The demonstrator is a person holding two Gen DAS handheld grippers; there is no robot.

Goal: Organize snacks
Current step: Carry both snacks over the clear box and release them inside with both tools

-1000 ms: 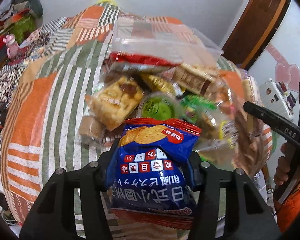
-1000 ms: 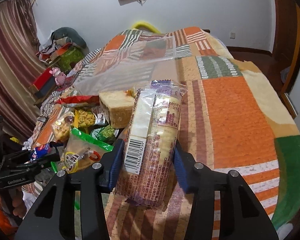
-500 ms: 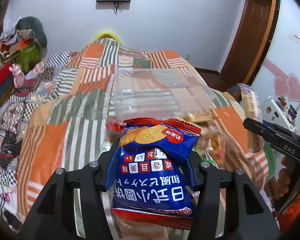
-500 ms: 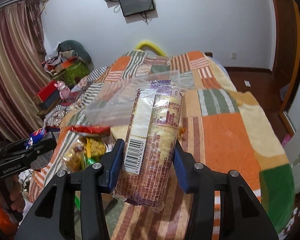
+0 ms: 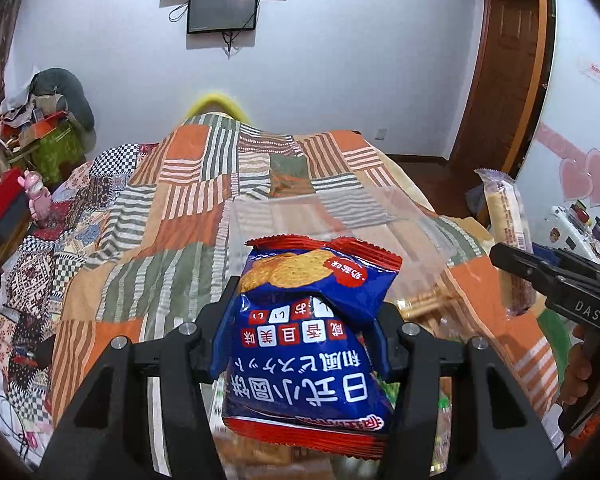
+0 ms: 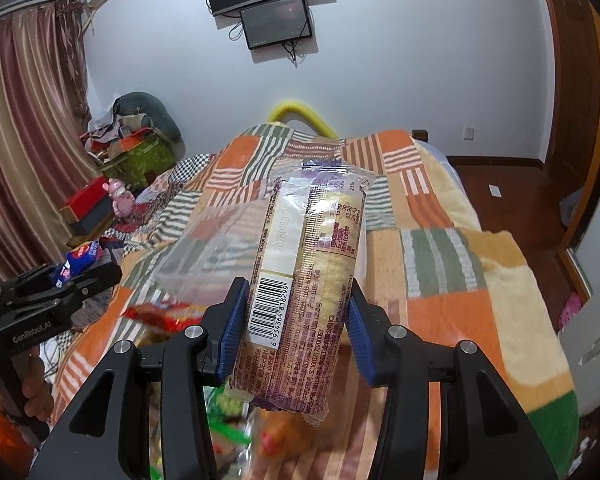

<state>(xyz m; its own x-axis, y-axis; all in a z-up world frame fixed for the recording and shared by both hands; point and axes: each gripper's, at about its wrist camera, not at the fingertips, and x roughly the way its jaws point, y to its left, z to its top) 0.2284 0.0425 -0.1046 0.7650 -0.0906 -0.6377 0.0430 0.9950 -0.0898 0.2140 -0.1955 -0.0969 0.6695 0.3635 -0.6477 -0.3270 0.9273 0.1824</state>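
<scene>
My left gripper point(image 5: 302, 332) is shut on a blue biscuit bag point(image 5: 304, 344) with a red trim, held above the bed. My right gripper point(image 6: 296, 316) is shut on a long clear-wrapped roll of crackers point(image 6: 304, 280) with a barcode, also held up. Each shows in the other view: the cracker roll point(image 5: 506, 236) at the right, the blue bag point(image 6: 80, 258) at the left. A clear plastic container point(image 5: 328, 220) lies on the patchwork quilt ahead of both. A pile of loose snack packs point(image 6: 160, 314) lies below, mostly hidden and blurred.
The bed has an orange, green and striped patchwork quilt point(image 5: 172, 216). A red box and pink toy point(image 6: 116, 196) sit at the left with cluttered bags. A wooden door point(image 5: 504, 80) and wooden floor are on the right. A screen point(image 6: 276, 24) hangs on the far wall.
Both grippers have lifted and tilted up with their packs. The snack pile has dropped out of the middle of view and the far wall and screen now show.
</scene>
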